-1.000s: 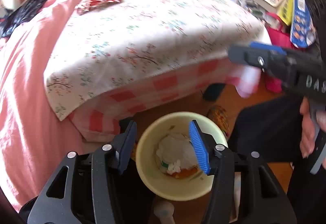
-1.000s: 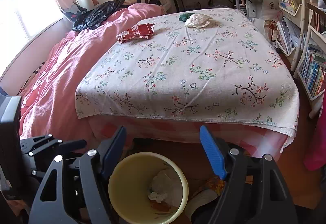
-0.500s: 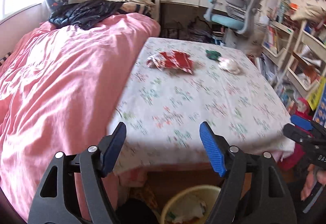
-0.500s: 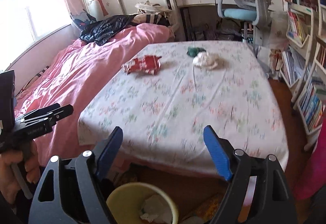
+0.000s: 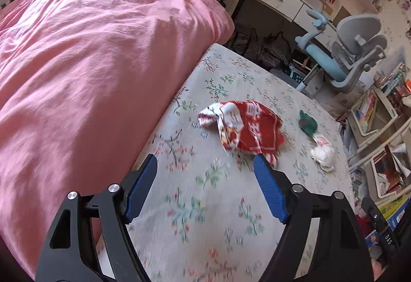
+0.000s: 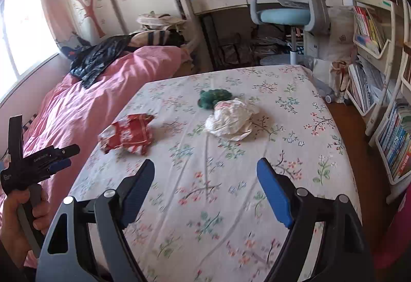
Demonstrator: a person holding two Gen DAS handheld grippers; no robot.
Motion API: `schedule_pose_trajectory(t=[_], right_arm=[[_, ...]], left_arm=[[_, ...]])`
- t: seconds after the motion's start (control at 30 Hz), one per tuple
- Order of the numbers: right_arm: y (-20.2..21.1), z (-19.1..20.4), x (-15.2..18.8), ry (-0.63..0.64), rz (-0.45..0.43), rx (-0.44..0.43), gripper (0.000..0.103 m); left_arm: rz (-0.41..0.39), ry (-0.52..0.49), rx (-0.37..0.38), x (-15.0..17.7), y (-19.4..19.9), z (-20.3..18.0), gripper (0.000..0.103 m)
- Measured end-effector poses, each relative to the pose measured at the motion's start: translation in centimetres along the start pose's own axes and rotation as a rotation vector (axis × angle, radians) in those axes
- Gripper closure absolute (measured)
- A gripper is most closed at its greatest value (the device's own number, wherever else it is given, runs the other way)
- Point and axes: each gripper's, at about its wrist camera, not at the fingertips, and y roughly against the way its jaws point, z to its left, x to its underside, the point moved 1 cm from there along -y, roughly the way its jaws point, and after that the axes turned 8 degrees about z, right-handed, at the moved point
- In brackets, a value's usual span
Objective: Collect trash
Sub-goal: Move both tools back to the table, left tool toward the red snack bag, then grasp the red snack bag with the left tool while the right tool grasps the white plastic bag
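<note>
Trash on flowered tablecloth [image 6: 205, 192]: red wrapper [image 5: 246, 130], green scrap [image 5: 308, 123], crumpled white paper [image 6: 231, 120] touching the scrap. Left gripper [image 5: 205, 184] over the cloth, jaws wide and opening, nothing between them; wrapper just ahead. Right gripper [image 6: 205, 189] jaws wide, empty. Pink bedding [image 5: 90, 64] beside table.

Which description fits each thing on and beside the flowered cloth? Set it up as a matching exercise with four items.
Things:
1. red wrapper
2. white crumpled paper
3. green scrap
4. black jacket

Descriptions:
a. farthest piece on the cloth, just behind the white one
b. on the pink bedding, off the cloth
c. nearest the cloth's pink-bedding edge
d. between the green piece and the right gripper

Pairs: 1-c, 2-d, 3-a, 4-b
</note>
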Motion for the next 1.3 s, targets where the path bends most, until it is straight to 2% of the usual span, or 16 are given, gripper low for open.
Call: schedule_pose_trajectory(t=[0.27, 0.3, 0.4, 0.43, 0.47, 0.5, 0.57, 0.6, 0.67, 0.87, 0.97, 1.03, 1.07, 1.1, 1.27, 1.3], right_arm=[[-4.7, -1.6, -3.7, -0.032, -0.012, 0.045, 0.024], [-5.6, -1.8, -4.2, -0.037, -0.005, 0.056, 0.024], [-7.2, -2.4, -5.3, -0.054, 0.009, 0.060, 0.025], [-7.7, -2.6, -5.5, -0.062, 0.016, 0.058, 0.026], [-8.3, -2.8, -5.8, -0.070, 0.030, 0.049, 0.037], [-8.9, -3.0, -6.0, -0.077, 0.051, 0.032, 0.061], [-9.6, -3.5, -6.1, -0.103, 0.092, -0.016, 0.081], [-9.3, -3.5, -6.2, -0.106, 0.089, -0.032, 0.097], [-8.2, -3.6, -6.7, -0.113, 0.073, -0.076, 0.103], [-3.7, -3.9, -7.4, -0.137, -0.016, -0.155, 0.103], [-3.7, -3.8, -7.4, -0.122, -0.001, -0.127, 0.101], [-5.0, -3.7, -7.0, -0.115, 0.025, -0.082, 0.078], [-5.9, -3.6, -6.7, -0.117, 0.047, -0.069, 0.038], [-6.6, -3.6, -6.5, -0.115, 0.054, -0.050, 0.016], [-9.3, -3.0, -5.9, -0.087, 0.079, -0.006, 0.022], [-9.7, -2.9, -6.0, -0.078, 0.081, -0.004, 0.041]], left_arm=[[0.061, 0.028, 0.028, -3.2, -5.3, -1.2, 0.029], [0.065, 0.027, 0.036, -3.4, -5.8, -1.4, 0.032], [0.121, 0.023, 0.097, -3.7, -7.3, -1.9, 0.076], [0.130, 0.028, 0.116, -3.8, -7.6, -2.0, 0.079], [0.121, 0.024, 0.121, -3.8, -7.5, -2.2, 0.081], [0.113, 0.006, 0.129, -4.0, -7.3, -2.6, 0.083], [0.099, -0.009, 0.155, -4.4, -6.7, -3.0, 0.087], [0.083, -0.010, 0.176, -4.7, -6.1, -3.2, 0.089], [0.057, -0.003, 0.208, -5.4, -4.9, -3.2, 0.091], [-0.047, -0.036, 0.272, -5.8, -0.3, -3.8, 0.091], [-0.083, -0.061, 0.276, -5.4, 1.4, -4.2, 0.091], [-0.092, -0.075, 0.268, -4.9, 2.1, -4.4, 0.091], [-0.093, -0.082, 0.264, -4.7, 2.2, -4.5, 0.091], [-0.093, -0.092, 0.259, -4.6, 2.3, -4.6, 0.091], [-0.152, -0.083, 0.254, -4.9, 4.5, -3.3, 0.091], [-0.161, -0.071, 0.259, -5.0, 4.8, -2.9, 0.091]])
